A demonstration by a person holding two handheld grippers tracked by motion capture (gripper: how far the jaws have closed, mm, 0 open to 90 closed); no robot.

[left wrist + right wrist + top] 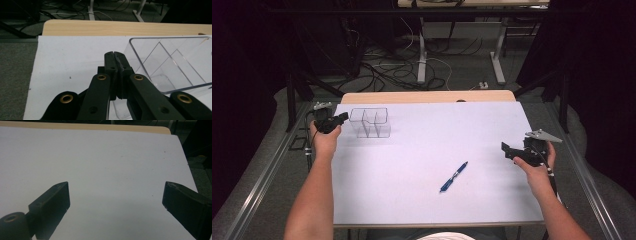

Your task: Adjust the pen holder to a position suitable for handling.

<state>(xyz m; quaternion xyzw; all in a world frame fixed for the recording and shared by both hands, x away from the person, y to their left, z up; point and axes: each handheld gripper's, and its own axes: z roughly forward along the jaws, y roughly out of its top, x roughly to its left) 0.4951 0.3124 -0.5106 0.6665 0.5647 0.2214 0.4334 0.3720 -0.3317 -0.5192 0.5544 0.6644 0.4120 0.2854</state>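
A white sheet (pixel 427 165) covers the counter (pixel 427 96), whose bare wooden edge shows along the far side. Taking the sheet as a clock face in the high view, a clear plastic organizer (pixel 370 122) with inner dividers stands at about 10 o'clock, near the far-left corner. A blue pen (pixel 454 177) lies flat a little toward 5 o'clock from the centre, its length running from 7 toward 1 o'clock, well apart from the organizer.

The left claw (pixel 343 117) hangs at the sheet's left edge, just beside the organizer at its 9 o'clock side. In the left gripper view its jaws are pressed together with nothing between them, and the organizer's clear wall (pixel 140 62) rises right next to the tips; whether they touch it cannot be told.

The right claw (pixel 507 150) is held at about 3 o'clock, near the sheet's right edge, pointing toward 9 o'clock. In the right gripper view its jaws are spread wide over bare white sheet.
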